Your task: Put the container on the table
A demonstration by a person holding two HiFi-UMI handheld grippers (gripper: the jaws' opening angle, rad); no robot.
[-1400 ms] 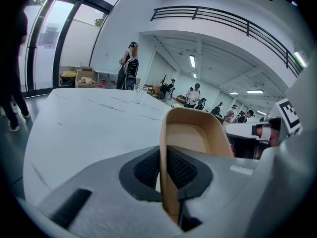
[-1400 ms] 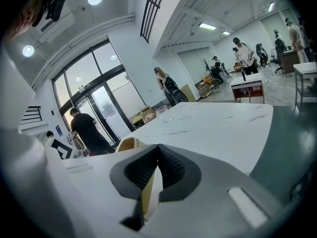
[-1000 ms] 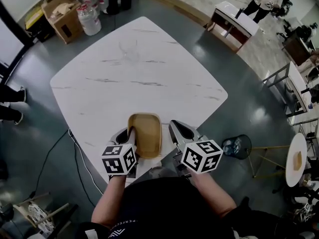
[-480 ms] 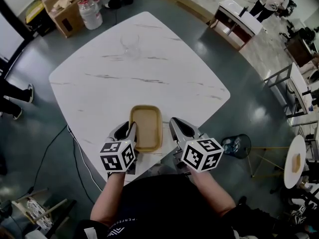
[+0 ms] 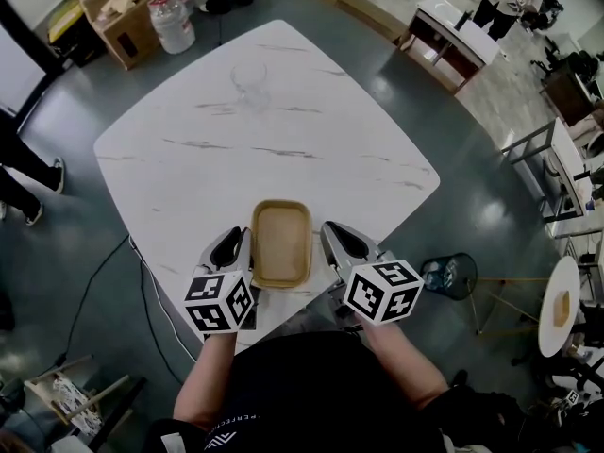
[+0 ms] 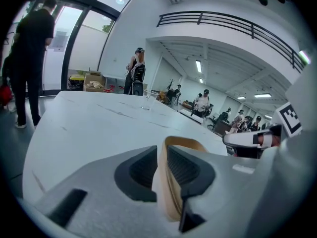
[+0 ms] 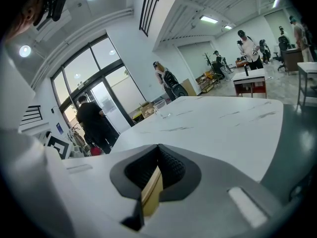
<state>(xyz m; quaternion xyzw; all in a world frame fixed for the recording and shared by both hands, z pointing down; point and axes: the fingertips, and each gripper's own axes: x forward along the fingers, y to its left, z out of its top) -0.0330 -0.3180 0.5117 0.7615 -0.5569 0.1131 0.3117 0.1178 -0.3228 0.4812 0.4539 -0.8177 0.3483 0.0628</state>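
The tan container (image 5: 281, 243) lies flat on the white marble table (image 5: 264, 130), close to its near corner. My left gripper (image 5: 242, 236) straddles the container's left wall. In the left gripper view that wall (image 6: 166, 192) stands between the pads with a gap at its left side, and the jaws are closing a little without pressing on it. My right gripper (image 5: 328, 229) rests just right of the container, apart from it. In the right gripper view its jaws (image 7: 158, 150) meet at the tips, and a thin tan strip shows low in the slit; I cannot tell what that strip is.
A clear glass (image 5: 247, 75) stands on the table's far side. On the floor are a cardboard box (image 5: 113, 17) and water jugs (image 5: 172, 22) beyond the far-left corner, a low bench (image 5: 444, 41) at far right and a black bin (image 5: 448, 276). A person's legs (image 5: 19, 173) are at left.
The container was tilted up in my left gripper and now lies flat on the table. The left jaws have spread off its wall. The right gripper has stayed put.
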